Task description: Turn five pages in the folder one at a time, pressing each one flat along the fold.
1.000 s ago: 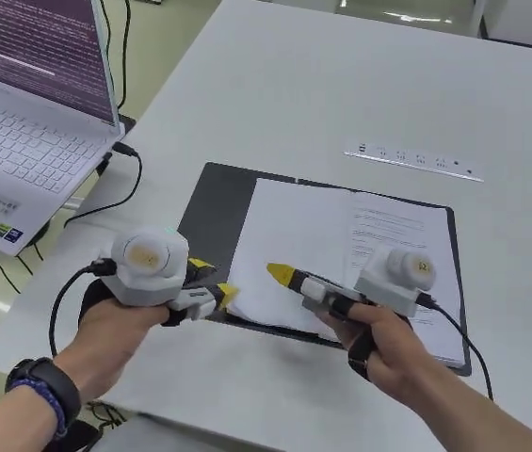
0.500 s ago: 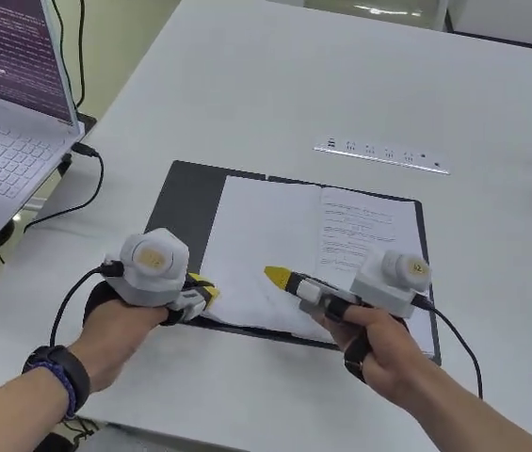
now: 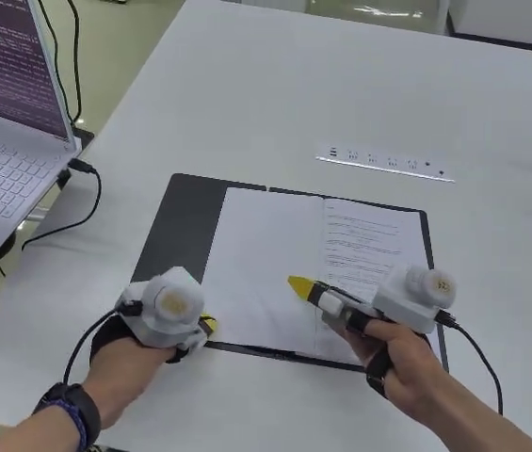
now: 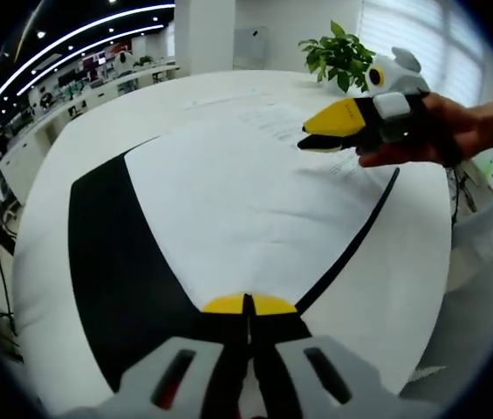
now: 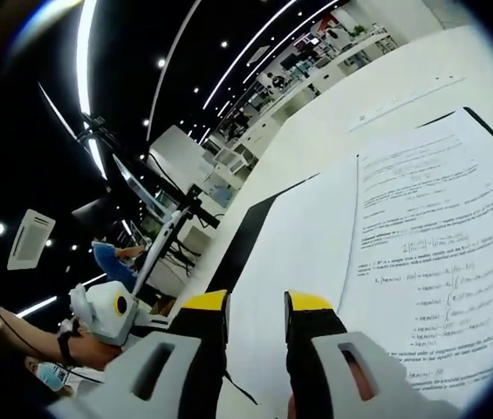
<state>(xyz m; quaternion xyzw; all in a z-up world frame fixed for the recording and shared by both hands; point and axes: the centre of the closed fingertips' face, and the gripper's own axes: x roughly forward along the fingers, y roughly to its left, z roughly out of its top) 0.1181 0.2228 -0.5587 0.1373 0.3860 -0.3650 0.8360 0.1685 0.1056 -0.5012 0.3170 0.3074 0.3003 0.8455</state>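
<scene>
Folder [image 3: 181,235] lies open near the surface's front edge. Right gripper [image 3: 299,283], jaws slightly apart, is closer to the fold than a second ago. Left gripper [image 4: 248,303], jaws together, sits at the folder's near-left corner. Flattening probably underway.

Looks like an open-plan office: long white desks [image 3: 341,75], ceiling light strips [image 4: 71,52], laptop [image 3: 2,141], potted plant [image 4: 338,57].
</scene>
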